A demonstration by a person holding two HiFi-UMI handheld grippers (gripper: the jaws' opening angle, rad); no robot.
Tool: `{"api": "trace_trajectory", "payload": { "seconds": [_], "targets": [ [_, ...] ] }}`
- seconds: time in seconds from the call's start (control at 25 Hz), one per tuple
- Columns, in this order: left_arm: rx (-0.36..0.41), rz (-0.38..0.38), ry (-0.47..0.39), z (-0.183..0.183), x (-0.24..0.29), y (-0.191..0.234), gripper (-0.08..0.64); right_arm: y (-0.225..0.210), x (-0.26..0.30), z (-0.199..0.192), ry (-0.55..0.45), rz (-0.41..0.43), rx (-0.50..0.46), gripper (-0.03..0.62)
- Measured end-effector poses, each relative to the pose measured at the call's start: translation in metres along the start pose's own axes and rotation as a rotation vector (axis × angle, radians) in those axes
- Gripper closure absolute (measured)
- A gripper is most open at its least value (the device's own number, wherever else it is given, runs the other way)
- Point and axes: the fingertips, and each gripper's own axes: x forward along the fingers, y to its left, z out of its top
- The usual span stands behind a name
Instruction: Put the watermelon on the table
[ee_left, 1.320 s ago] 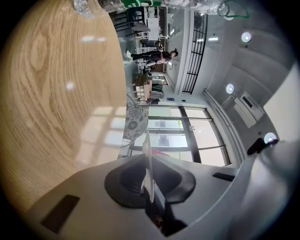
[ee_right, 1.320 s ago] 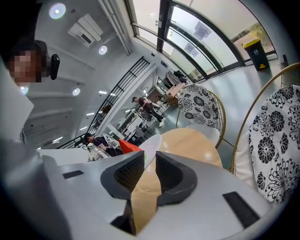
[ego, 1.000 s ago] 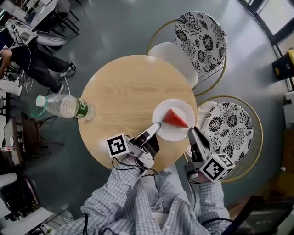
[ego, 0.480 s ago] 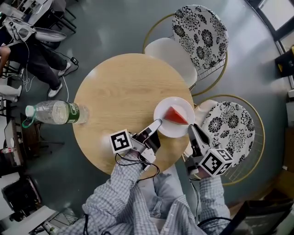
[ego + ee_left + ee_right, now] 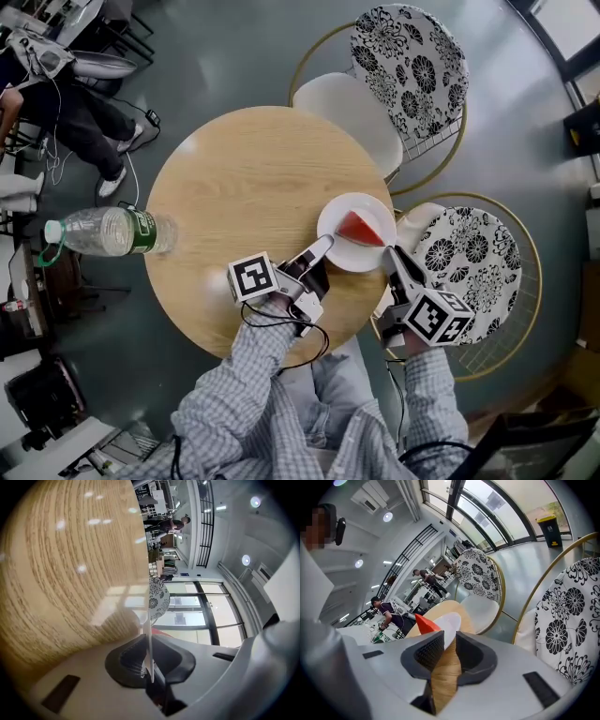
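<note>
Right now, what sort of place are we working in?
Probably a café-style seating corner in a large open office or lab hall: a round wooden table with floral-cushioned wire chairs, a tall glass wall, and people working in the background.

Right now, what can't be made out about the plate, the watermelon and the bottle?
- Whether the plate rests on the table or hangs just above it: the head view looks steeply down, and in both gripper views the jaws cover its underside.
- The watermelon in the left gripper view: almost wholly hidden behind the edge-on plate and the jaws.
- Print on the bottle label: too small in the head view.
</note>
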Motion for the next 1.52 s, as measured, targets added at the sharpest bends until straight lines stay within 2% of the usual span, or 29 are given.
{"api": "trace_trajectory", "payload": {
  "seconds": [0.28, 0.52, 0.72, 0.8, 0.92, 1.12, 1.24, 1.36, 1.52],
  "targets": [
    [0.011, 0.024, -0.007, 0.0, 0.007, 0.005, 0.528, -0.01, 0.006, -0.002, 0.039, -0.053, -0.024, 0.509],
    [0.034, 0.088, -0.018, 0.002, 0.005, 0.015, 0.528, -0.013, 0.01, -0.003, 0.057, -0.077, -0.069, 0.509],
    [0.043, 0.109, -0.019, 0.002, 0.005, 0.016, 0.528, -0.012, 0.006, 0.005, 0.046, -0.1, -0.152, 0.508],
    [0.041, 0.111, -0.021, 0.002, 0.005, 0.017, 0.528, -0.011, 0.002, 0.01, 0.037, -0.121, -0.223, 0.508],
    [0.036, 0.115, -0.021, 0.002, 0.006, 0.017, 0.528, -0.003, -0.007, 0.01, 0.044, -0.144, -0.454, 0.508],
    [0.033, 0.128, -0.016, 0.002, 0.007, 0.018, 0.529, 0.04, -0.012, -0.027, 0.188, -0.1, -1.055, 0.508],
    [0.033, 0.131, -0.013, 0.002, 0.008, 0.019, 0.529, 0.052, -0.007, -0.054, 0.258, -0.067, -1.346, 0.508],
    [0.031, 0.134, -0.015, 0.002, 0.009, 0.019, 0.529, 0.053, 0.003, -0.072, 0.321, -0.06, -1.526, 0.508],
    [0.034, 0.14, -0.014, 0.001, 0.008, 0.019, 0.529, 0.049, 0.01, -0.077, 0.355, -0.102, -1.656, 0.512]
  ]
}}
